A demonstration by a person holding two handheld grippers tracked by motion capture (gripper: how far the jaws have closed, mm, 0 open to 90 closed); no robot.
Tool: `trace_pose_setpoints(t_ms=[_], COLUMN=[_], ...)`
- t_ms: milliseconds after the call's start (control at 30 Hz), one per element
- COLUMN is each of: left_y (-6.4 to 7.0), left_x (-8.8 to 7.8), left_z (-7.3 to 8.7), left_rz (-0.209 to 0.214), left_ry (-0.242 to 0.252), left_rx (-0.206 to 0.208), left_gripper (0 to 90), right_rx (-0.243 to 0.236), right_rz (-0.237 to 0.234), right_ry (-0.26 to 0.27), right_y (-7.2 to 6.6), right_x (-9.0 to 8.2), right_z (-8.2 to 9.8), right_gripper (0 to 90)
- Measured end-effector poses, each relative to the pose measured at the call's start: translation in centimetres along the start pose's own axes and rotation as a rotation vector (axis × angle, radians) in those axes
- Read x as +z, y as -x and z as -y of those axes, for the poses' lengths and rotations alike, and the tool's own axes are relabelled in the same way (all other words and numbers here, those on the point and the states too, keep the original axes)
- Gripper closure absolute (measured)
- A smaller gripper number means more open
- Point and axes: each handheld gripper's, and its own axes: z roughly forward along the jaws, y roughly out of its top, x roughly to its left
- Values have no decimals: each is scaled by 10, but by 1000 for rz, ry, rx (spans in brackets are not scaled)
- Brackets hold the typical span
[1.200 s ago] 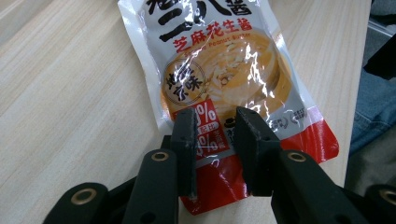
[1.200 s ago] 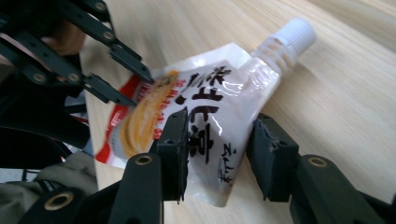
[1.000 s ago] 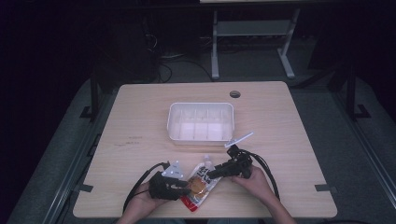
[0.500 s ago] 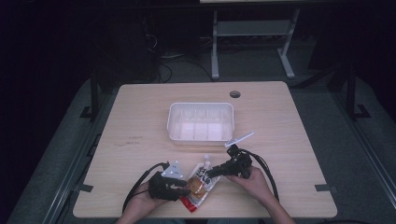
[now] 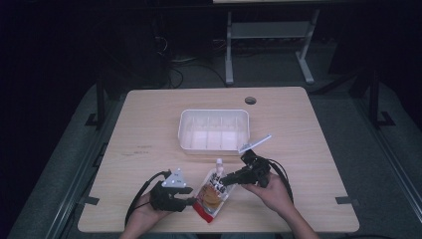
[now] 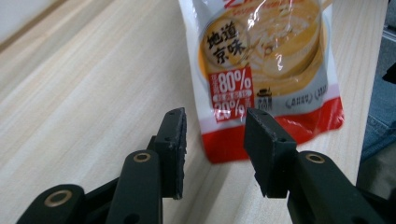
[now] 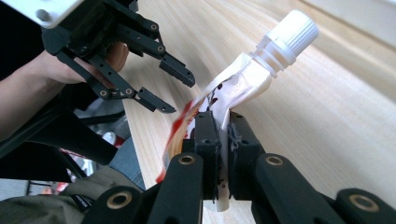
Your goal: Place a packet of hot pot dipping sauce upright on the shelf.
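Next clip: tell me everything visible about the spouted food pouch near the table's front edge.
The pouch is a glossy, flexible plastic sachet, white with an orange food picture, red bottom band, Chinese print and "80%". A ribbed white screw cap closes its spout. The right claw is shut on its upper edge below the spout, lifting that end. The left claw, jaws just opening, stands apart at the bottom corner, not pressing.

Colours of the soft pouch, the tub and the table

The soft plastic pouch (image 6: 261, 70) is white at the top, orange in the middle and red along the bottom, with a red box of white numbers and a round white screw cap (image 7: 293, 31). The square plastic tub (image 5: 214, 130) is white. The smooth wooden table (image 5: 149, 129) is pale tan with thin stripes. Both grippers (image 5: 185, 201) (image 5: 226, 179) are black, and one wears a grey three-cornered plate (image 5: 176, 179).
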Motion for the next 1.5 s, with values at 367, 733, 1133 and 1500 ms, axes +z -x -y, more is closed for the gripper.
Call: trace_pose_setpoints(t_ms=[367,733,1133,1500], left_y=[-5,-14,-21,-28], left_x=[-10,-19,-31,-38], left_z=[5,12,21,26], left_rz=[-45,-93,-149,-181], left_ry=[23,40,72,79], left_rx=[-16,-47,-86,-105], left_gripper=[560,531,498,477], right_rx=[-60,-45,-7,41], right_rz=[82,159,207,229], right_ry=[20,20,58,104], right_y=[-28,-35,-40,-40], right_x=[-27,-47,-64,-72], right_z=[-21,-36,-54,-78], right_gripper=[855,862,864,865])
